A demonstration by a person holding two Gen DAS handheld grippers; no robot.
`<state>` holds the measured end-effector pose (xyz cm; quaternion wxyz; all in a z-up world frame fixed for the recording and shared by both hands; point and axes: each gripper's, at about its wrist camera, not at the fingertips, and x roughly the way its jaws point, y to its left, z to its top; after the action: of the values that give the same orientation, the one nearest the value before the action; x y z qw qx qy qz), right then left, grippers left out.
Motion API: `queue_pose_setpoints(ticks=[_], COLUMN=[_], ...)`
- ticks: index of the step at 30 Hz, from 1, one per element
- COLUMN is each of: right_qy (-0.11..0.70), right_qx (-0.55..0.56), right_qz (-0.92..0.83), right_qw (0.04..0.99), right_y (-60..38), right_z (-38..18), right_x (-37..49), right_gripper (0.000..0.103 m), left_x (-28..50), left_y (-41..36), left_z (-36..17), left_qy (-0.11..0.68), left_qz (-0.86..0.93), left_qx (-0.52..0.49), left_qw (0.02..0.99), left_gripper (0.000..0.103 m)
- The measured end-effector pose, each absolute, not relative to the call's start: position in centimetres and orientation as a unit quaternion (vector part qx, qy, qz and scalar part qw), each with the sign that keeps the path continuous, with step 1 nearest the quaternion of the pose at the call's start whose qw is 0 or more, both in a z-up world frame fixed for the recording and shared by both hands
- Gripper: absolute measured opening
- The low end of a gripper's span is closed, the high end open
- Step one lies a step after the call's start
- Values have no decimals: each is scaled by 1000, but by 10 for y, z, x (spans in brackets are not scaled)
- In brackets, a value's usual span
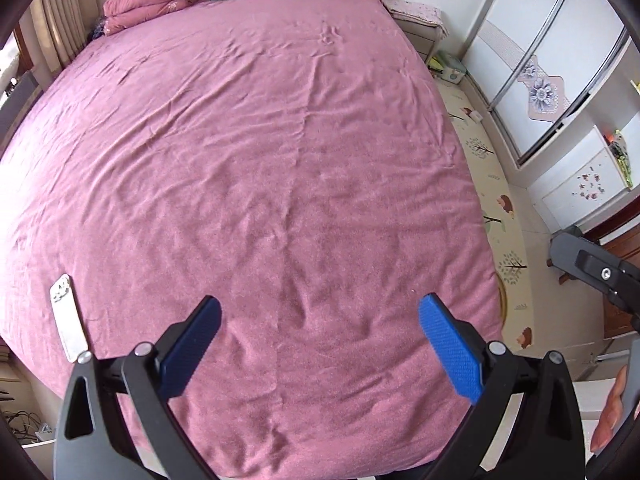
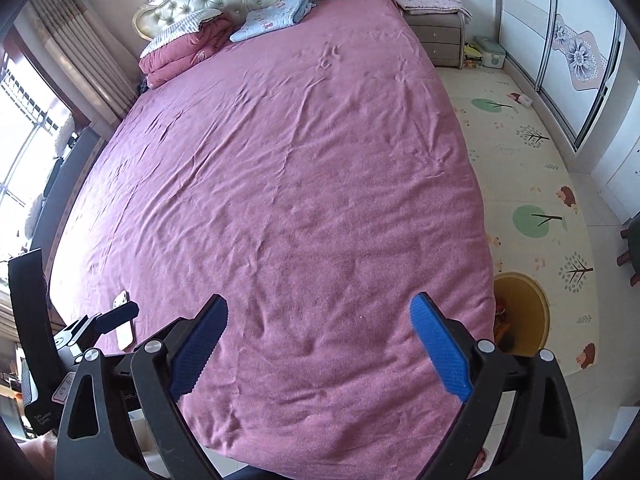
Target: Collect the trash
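Search step: no trash in hand. Left hand-held gripper (image 1: 320, 316) and right hand-held gripper (image 2: 319, 314) both hover over the foot of the bed (image 2: 280, 168), jaws spread wide, nothing between them. The only loose item on the bed is a flat white piece (image 1: 68, 322) near the left edge, possibly a phone, possibly trash; cannot tell. Yellow bin (image 2: 524, 312) sits on the floor mat (image 2: 532, 184) just beside the bed's right side, with bits inside. Next: probably left hand-held gripper swings left to the white piece, or both scan the floor.
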<state>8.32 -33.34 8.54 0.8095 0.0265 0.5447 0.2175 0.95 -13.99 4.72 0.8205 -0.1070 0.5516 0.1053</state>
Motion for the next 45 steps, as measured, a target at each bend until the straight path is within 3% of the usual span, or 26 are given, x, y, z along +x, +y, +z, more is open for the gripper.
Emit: queue_pose_setpoints(ticks=[45], right_qy=[544], right_qx=[32], right_qz=[206], right_qw=[813], right_y=[-348], right_z=[87], right_x=[92], right_gripper=[90], left_x=[38], left_y=[-130], left_z=[60], left_qy=[536], left_qz=[114], left_qx=[-115], left_qw=[829], left_gripper=[99])
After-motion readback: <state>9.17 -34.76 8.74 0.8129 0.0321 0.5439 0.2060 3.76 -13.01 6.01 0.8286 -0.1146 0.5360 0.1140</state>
